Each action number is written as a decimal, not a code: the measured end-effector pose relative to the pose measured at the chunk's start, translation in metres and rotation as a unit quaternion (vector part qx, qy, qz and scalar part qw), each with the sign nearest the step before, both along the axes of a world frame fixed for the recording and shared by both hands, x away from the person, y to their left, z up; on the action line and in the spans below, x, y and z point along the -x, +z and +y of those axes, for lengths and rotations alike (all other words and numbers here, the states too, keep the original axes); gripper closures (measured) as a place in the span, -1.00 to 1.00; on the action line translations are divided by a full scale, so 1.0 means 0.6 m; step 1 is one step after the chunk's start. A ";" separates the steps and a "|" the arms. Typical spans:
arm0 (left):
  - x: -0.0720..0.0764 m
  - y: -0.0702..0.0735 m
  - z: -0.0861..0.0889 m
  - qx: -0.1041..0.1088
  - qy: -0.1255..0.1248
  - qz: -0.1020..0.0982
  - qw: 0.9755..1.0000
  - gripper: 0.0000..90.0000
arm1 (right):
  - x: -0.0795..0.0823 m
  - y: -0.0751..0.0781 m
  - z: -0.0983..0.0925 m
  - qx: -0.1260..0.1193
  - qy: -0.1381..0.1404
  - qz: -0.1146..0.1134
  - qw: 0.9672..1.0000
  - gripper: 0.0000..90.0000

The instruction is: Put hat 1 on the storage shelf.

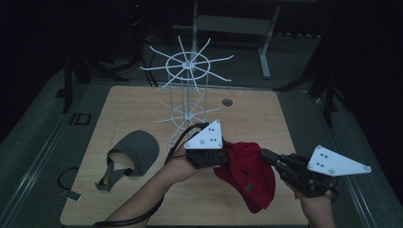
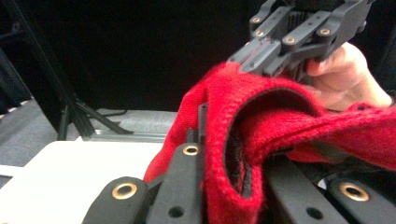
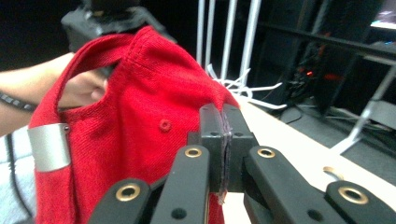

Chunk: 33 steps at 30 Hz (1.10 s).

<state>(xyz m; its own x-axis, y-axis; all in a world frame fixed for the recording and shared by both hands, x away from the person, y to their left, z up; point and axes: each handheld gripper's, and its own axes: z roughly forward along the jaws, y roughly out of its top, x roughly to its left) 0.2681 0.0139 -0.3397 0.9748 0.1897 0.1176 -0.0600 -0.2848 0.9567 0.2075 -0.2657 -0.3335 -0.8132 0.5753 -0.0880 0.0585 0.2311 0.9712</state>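
A red cap [image 1: 249,178] hangs in the air above the near edge of the wooden table [image 1: 266,118], stretched between the two grippers. The left gripper [image 1: 227,159] comes in from the left, its grey three-cornered plate on top, and its fingers are clamped on the cap's rim; in the left gripper view the red knit fabric [image 2: 280,126] bunches up between the black fingers [image 2: 187,172] and folds over them. The right gripper [image 1: 266,156] reaches in from the right and has the opposite side of the cap. In the right gripper view its fingers [image 3: 210,135] are pressed tight together with a thin edge of red cloth pinched between them, and the cap's crown [image 3: 140,116] faces the camera, with its top button and a silver strap buckle at the left. The bulk of the cap sags below the two grips, toward the table's near edge.

Farther left on the table lies a grey cap [image 1: 133,154], brim side up, with its strap trailing toward the person. Behind the grippers, near the middle of the table, stands a white wire rack [image 1: 190,90] with spokes fanning out at its top and at a lower tier. The person's left forearm [image 1: 147,199] enters from the bottom edge; the right hand [image 1: 316,199] shows at the lower right under its gripper
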 end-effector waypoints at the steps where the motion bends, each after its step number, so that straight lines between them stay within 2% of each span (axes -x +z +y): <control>1: -0.001 0.000 0.003 0.000 0.001 0.001 1.000 0.91 | 0.000 0.002 -0.005 -0.006 -0.001 0.001 1.000 0.98; 3: 0.001 -0.001 0.002 -0.011 0.013 -0.002 1.000 0.78 | 0.002 0.006 -0.011 -0.014 -0.001 0.002 1.000 0.99; 6: 0.000 -0.003 0.003 -0.019 0.019 0.000 1.000 0.58 | 0.003 0.011 -0.012 -0.013 -0.006 -0.003 1.000 0.99; 8: -0.001 -0.004 0.005 -0.018 0.024 0.000 1.000 0.46 | 0.004 0.015 -0.014 -0.014 -0.010 -0.005 1.000 0.99; 12: -0.001 -0.004 0.012 -0.017 0.047 0.000 0.999 0.24 | 0.003 0.018 -0.020 -0.019 -0.020 -0.006 1.000 0.99; 14: 0.002 -0.004 0.015 -0.023 0.065 -0.009 0.998 0.13 | 0.002 0.018 -0.021 -0.017 -0.026 -0.007 1.000 0.99; 15: 0.003 -0.005 0.018 -0.025 0.078 -0.014 0.997 0.11 | 0.002 0.017 -0.022 -0.018 -0.027 -0.005 0.999 0.99; 18: 0.003 -0.005 0.030 -0.011 0.093 -0.008 0.996 0.07 | 0.002 0.017 -0.027 -0.024 -0.034 -0.005 0.999 0.99; 20: 0.003 -0.005 0.030 -0.011 0.093 -0.008 0.996 0.07 | 0.003 0.018 -0.029 -0.025 -0.033 -0.005 0.999 0.99; 21: 0.002 -0.002 0.046 0.007 0.117 -0.003 0.993 0.08 | 0.005 0.019 -0.030 -0.027 -0.034 -0.007 0.999 0.99; 23: 0.002 0.000 0.056 0.024 0.132 0.001 0.991 0.08 | 0.005 0.021 -0.031 -0.026 -0.035 -0.007 0.999 0.99; 26: 0.005 0.001 0.066 0.028 0.165 -0.009 0.986 0.08 | 0.005 0.023 -0.031 -0.030 -0.037 -0.005 0.999 0.99; 28: 0.007 0.000 0.070 0.032 0.171 -0.013 0.985 0.08 | 0.004 0.026 -0.029 -0.032 -0.042 -0.007 0.999 0.99; 31: 0.012 -0.003 0.076 0.039 0.189 -0.015 0.981 0.08 | 0.000 0.031 -0.024 -0.030 -0.049 -0.010 0.998 0.99; 33: 0.015 -0.008 0.085 0.046 0.192 -0.012 0.980 0.08 | -0.001 0.036 -0.022 -0.032 -0.053 -0.014 0.998 0.99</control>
